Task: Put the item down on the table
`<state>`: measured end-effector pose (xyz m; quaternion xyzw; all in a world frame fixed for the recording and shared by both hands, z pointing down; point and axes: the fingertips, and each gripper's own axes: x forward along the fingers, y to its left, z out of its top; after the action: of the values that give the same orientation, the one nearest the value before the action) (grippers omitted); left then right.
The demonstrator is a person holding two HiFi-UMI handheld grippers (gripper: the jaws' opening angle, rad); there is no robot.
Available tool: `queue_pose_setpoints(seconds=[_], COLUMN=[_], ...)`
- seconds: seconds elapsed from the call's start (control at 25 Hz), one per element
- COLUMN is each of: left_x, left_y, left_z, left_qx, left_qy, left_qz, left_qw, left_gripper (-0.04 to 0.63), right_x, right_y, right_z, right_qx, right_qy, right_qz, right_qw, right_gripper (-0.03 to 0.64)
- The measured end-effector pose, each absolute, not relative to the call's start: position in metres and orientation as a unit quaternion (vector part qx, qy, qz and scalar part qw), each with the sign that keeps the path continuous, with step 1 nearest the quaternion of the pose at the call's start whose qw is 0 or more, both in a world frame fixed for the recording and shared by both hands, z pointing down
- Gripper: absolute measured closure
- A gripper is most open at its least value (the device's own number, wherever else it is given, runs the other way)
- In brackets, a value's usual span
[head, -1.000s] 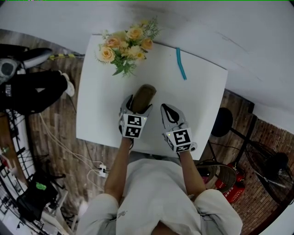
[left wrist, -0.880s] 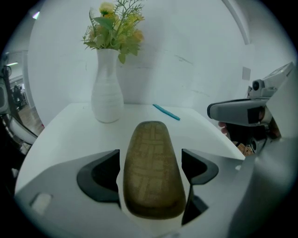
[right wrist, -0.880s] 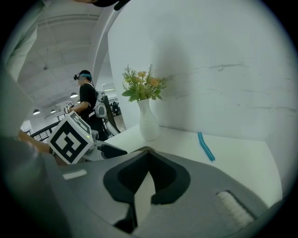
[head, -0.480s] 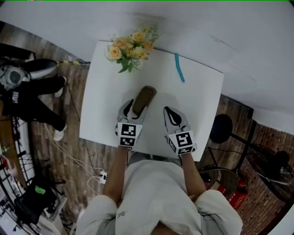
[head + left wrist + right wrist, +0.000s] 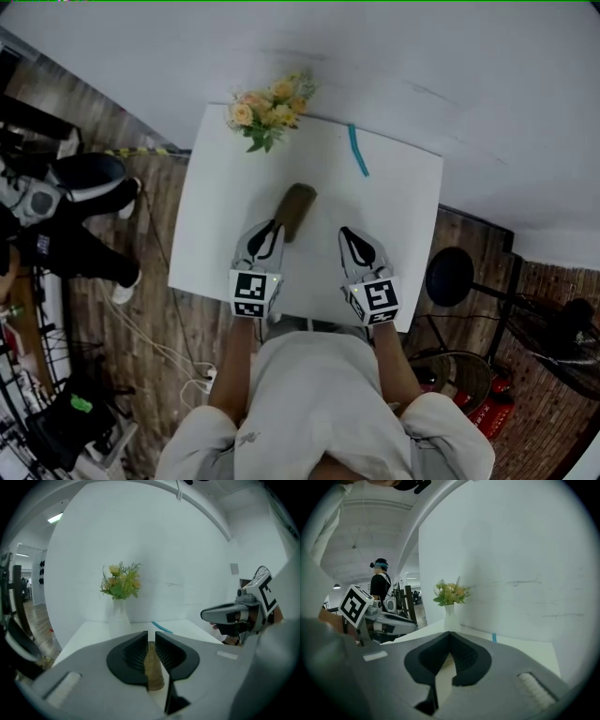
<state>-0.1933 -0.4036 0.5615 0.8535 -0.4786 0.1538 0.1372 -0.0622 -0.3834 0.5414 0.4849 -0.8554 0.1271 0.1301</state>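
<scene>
The left gripper [image 5: 269, 228] [image 5: 151, 634] is empty. Its jaws are closing, with only a thin slit left between them and nothing pinched. The item [image 5: 293, 208] [image 5: 153, 667], a brown oblong piece, lies flat on the table [image 5: 403, 216] just ahead of the jaw tips, running away from them and a little to their right. In the left gripper view it shows through the slit, below and beyond the pads. Whether the tips touch its near end is hard to tell from above; they look just clear of it.

The right gripper [image 5: 349, 232] [image 5: 450, 633] sits beside the left one, apart from it, with its jaws pressed together at the tips and nothing in them. The item lies ahead of it and off to its left.

Far ahead of the left gripper, at the table's far edge, stands a white vase [image 5: 119, 613] [image 5: 450, 616] of flowers [image 5: 267, 111] [image 5: 120, 583] [image 5: 451, 592]. A teal stick [image 5: 356, 150] [image 5: 161, 627] [image 5: 494, 637] lies well ahead of the right gripper, near the wall. A person [image 5: 380, 581] stands beyond the table, off to the left of both grippers.
</scene>
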Motion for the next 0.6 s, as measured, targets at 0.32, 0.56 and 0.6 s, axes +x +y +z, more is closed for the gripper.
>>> queue_pose_setpoints(seconds=[0.32,0.56,0.6], left_x=[-0.202,-0.203,-0.203], left_y=[-0.372,-0.363,-0.362], left_z=[0.550,0.541,0.539], left_qx=[0.854,0.862,0.863], left_qy=[-0.481,-0.471,-0.470], left_qz=[0.144,0.132,0.130], left_qw=[0.138,0.131,0.129], left_gripper=[0.584,0.584,0.584], right_x=[-0.064,-0.069,-0.070], right_y=[-0.355,-0.343,-0.341], right_z=[0.533,0.527,0.526], right_qx=[0.487,0.496,0.497], right_qy=[-0.856,-0.851,-0.851], right_qz=[0.120,0.115,0.113], right_qw=[0.126,0.127,0.126], right_gripper=[0.614,0.614,0.614])
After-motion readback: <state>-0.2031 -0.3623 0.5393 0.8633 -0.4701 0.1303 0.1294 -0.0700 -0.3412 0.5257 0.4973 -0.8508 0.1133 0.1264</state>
